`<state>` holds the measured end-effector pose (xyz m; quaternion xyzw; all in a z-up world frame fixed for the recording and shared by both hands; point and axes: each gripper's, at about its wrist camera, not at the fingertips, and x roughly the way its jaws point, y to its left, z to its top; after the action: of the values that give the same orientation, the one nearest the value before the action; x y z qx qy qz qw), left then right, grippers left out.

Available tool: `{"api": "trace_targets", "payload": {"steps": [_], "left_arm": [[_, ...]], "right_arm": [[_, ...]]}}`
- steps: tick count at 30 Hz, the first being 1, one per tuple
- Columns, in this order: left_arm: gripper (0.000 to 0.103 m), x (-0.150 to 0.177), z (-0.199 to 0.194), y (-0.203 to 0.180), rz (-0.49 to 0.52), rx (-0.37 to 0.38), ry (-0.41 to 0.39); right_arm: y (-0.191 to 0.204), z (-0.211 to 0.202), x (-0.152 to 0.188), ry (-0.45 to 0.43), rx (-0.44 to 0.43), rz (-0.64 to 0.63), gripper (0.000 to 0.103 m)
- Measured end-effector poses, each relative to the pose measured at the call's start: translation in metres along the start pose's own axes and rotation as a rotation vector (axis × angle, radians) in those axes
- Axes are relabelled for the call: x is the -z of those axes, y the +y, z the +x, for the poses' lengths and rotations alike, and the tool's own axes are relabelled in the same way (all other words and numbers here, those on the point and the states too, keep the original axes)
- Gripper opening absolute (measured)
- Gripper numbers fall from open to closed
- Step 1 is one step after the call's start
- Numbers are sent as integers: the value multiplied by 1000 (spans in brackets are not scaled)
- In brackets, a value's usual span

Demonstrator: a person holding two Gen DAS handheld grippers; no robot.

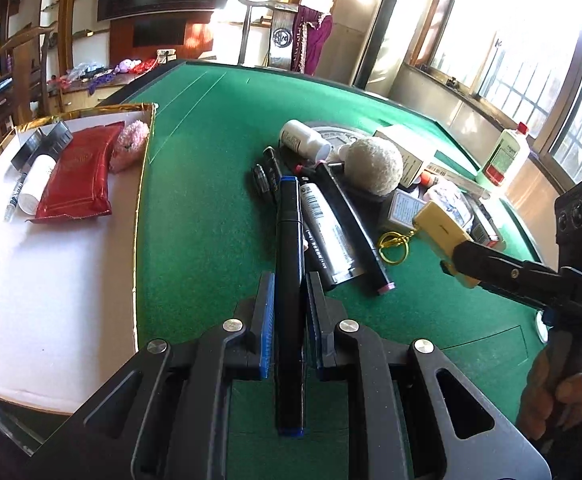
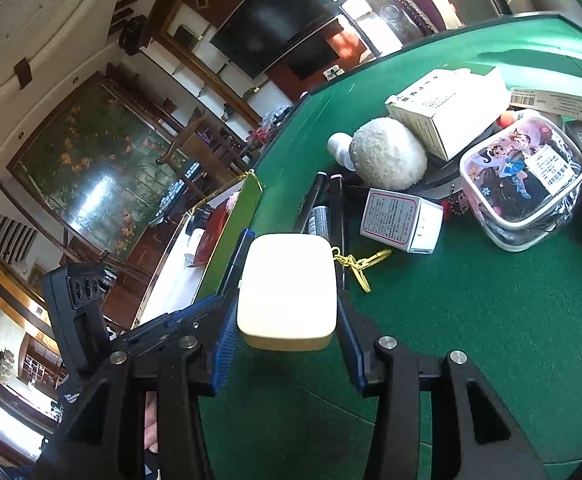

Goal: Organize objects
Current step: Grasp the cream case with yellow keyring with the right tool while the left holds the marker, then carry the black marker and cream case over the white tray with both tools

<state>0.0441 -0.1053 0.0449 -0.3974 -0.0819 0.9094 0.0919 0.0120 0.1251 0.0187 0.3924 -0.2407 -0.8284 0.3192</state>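
Observation:
My left gripper [image 1: 289, 284] is shut on a black marker with blue ends [image 1: 289, 240] and holds it lengthwise above the green felt table [image 1: 211, 200]. My right gripper [image 2: 287, 320] is shut on a cream rounded case [image 2: 287, 288] with a gold keychain [image 2: 357, 264] hanging from it; it also shows in the left wrist view [image 1: 441, 232], held up at the right. A white tray with gold rim [image 1: 51, 280] lies left, holding a red pouch [image 1: 79, 172], a white tube [image 1: 37, 184], a pen [image 1: 15, 196], a pink fluffy item [image 1: 129, 144] and a black clip [image 1: 45, 144].
A pile on the table holds markers [image 1: 347, 224], a white bottle [image 1: 303, 140], a fluffy cream ball [image 2: 387, 158], white boxes [image 2: 447, 108], a small labelled box [image 2: 401, 220] and a cartoon-printed clear pouch [image 2: 523, 184]. A clear bottle with a red cap [image 1: 505, 156] stands far right.

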Motion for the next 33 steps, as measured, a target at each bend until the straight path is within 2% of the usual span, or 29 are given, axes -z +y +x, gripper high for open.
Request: {"api": "trace_targets", "payload": {"steps": [8, 15, 27, 33], "left_arm": [[14, -2, -25, 8, -19, 33, -41], [14, -4, -43, 31, -77, 47, -71], [14, -10, -87, 107, -215, 30, -167], [14, -7, -94, 151, -278, -3, -167]], "right_arm": [[18, 1, 3, -7, -12, -19, 45], [55, 17, 4, 5, -58, -60, 45], [138, 60, -19, 33, -109, -182, 45], [172, 97, -25, 75, -130, -215, 45]]}}
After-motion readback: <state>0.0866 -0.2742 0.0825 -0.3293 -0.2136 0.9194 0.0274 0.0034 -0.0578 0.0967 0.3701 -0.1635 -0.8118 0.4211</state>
